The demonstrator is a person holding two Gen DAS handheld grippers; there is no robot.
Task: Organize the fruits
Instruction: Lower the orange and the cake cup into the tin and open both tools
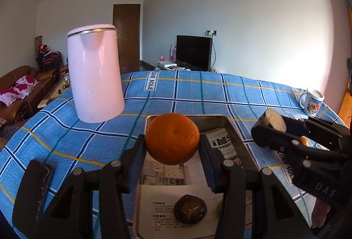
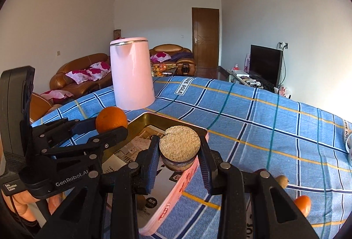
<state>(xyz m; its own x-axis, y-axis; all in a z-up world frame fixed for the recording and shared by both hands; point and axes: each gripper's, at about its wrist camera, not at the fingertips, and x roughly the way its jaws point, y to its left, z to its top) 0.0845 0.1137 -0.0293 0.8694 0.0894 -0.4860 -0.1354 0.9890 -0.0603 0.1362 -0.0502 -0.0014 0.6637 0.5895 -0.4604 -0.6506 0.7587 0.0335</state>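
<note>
My left gripper (image 1: 172, 144) is shut on an orange (image 1: 172, 139) and holds it above a rectangular metal tray (image 1: 216, 121) lined with printed paper. A dark wrinkled fruit (image 1: 190, 209) lies in the tray's near end. My right gripper (image 2: 179, 151) is shut on a round sesame-topped cake (image 2: 179, 146) over the tray's right rim (image 2: 176, 190). The right gripper shows in the left wrist view (image 1: 271, 126), and the left gripper with the orange (image 2: 111, 119) shows in the right wrist view.
A tall pink kettle (image 1: 95, 76) stands on the blue checked tablecloth (image 1: 198, 89) behind the tray. A white mug (image 1: 312, 101) stands far right. A small orange fruit (image 2: 303, 205) and a brown round one (image 2: 281, 180) lie right of the tray.
</note>
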